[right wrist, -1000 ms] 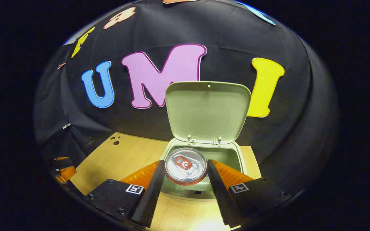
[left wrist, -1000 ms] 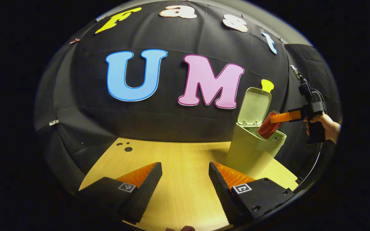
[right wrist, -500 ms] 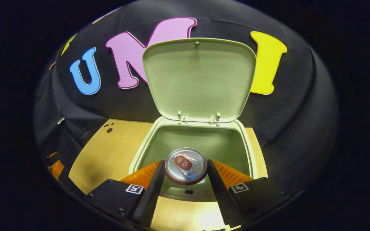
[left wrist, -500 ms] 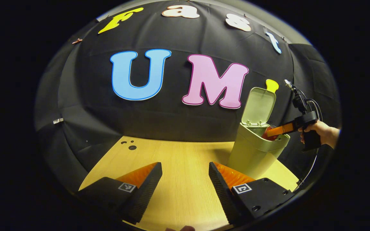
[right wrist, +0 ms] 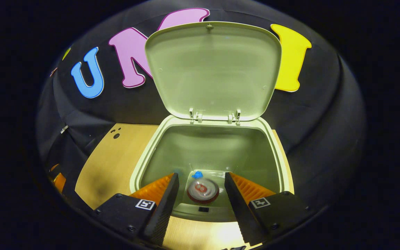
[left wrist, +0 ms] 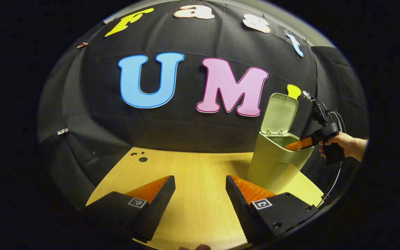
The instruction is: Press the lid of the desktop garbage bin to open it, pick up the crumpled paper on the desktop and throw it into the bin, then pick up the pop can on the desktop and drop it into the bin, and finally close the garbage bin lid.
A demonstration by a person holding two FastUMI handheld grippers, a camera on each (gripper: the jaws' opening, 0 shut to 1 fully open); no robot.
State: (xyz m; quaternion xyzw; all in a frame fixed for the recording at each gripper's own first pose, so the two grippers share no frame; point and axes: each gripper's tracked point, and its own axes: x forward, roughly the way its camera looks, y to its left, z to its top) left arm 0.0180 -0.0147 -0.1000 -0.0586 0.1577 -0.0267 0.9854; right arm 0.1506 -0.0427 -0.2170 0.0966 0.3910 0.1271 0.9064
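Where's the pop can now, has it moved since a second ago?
Yes. The pop can has dropped from between the right tool fingers, down inside the bin, well below its rim.

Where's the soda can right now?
In the right gripper view, the can is down inside the open bin, beside something blue, between the open right gripper.

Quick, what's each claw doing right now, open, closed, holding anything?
Left claw: open, holding nothing, over the table.
Right claw: open above the bin; the can is released inside.
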